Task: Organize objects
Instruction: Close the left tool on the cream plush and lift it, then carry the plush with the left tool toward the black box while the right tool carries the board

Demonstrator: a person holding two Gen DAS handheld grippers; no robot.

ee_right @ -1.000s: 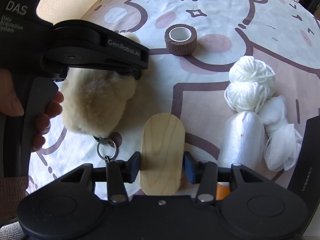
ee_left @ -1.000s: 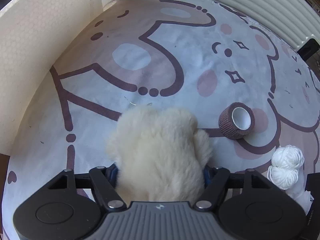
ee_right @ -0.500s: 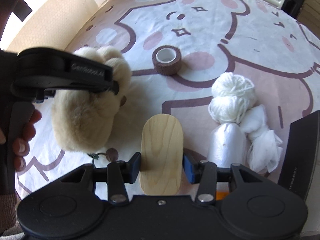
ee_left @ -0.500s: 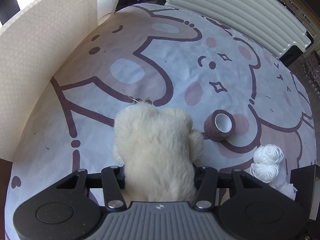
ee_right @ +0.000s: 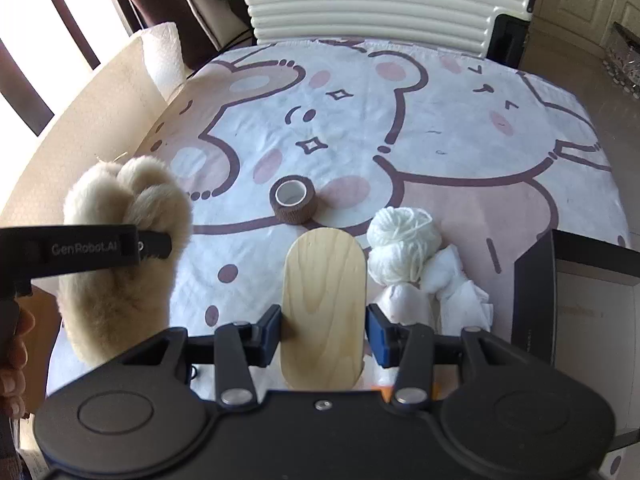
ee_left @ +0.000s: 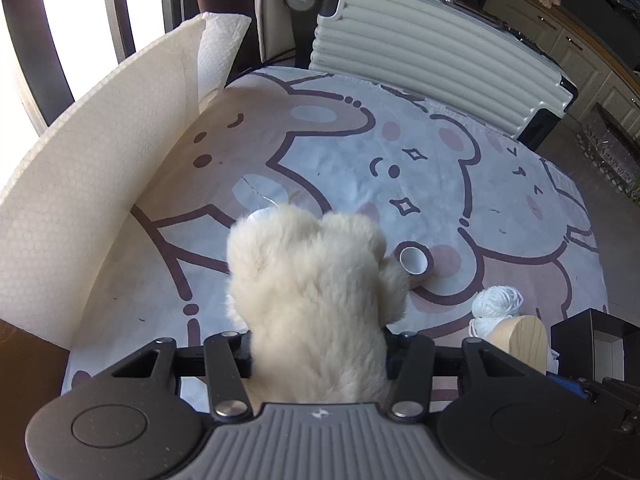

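Sunlit bedroom-ish setup, everything's sitting on a cartoon-bear sheet with a black box at the right edge. Left gripper is clamped on a fluffy cream plush, lifted clear of the sheet; right gripper is pinched narrow on a rounded wooden block. Both look like carries toward that box, I'd guess. Tips: keep the squeeze steady since fur slips and compresses, and the block is only caught near its lower end, so don't swing it. Left on the sheet: brown tape roll, white yarn, a knotted plastic bag. Hard to tell: the box's inside is mostly cut off, and the plush hides its own pads and whatever dangles underneath.
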